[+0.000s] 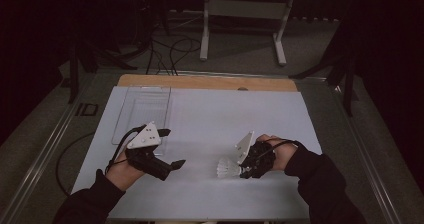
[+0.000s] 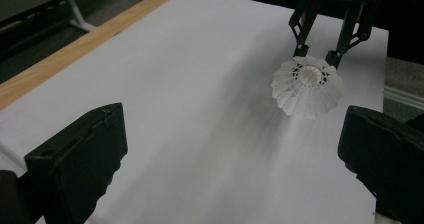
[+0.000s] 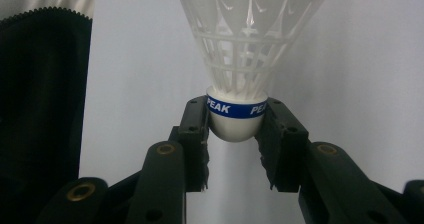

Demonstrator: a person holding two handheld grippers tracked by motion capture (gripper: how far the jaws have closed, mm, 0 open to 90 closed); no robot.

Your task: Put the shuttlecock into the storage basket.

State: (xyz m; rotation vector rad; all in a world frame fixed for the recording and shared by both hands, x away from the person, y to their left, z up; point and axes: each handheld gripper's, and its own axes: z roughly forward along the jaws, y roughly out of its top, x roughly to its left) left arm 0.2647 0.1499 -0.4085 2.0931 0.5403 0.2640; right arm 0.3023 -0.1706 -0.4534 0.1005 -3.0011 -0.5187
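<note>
A white plastic shuttlecock [image 1: 228, 168] hangs just above the white sheet [image 1: 210, 119], skirt pointing left. My right gripper [image 1: 243, 171] is shut on its rounded cork. In the right gripper view the two pads [image 3: 196, 134] press on the cork at its blue band, and the shuttlecock [image 3: 245, 34] skirt fans upward beyond the right gripper [image 3: 235, 129]. My left gripper [image 1: 172, 148] is open and holds nothing, left of the shuttlecock and apart from it. From the left gripper [image 2: 230, 154] the shuttlecock [image 2: 307, 86] shows skirt-on, with the right gripper [image 2: 318, 54] behind it.
A clear plastic tray [image 1: 142, 109] lies on the sheet's far left, just beyond my left hand. A wooden table edge [image 1: 207, 82] runs along the back. Cables [image 1: 170, 51] and a white stand [image 1: 240, 14] are on the floor beyond.
</note>
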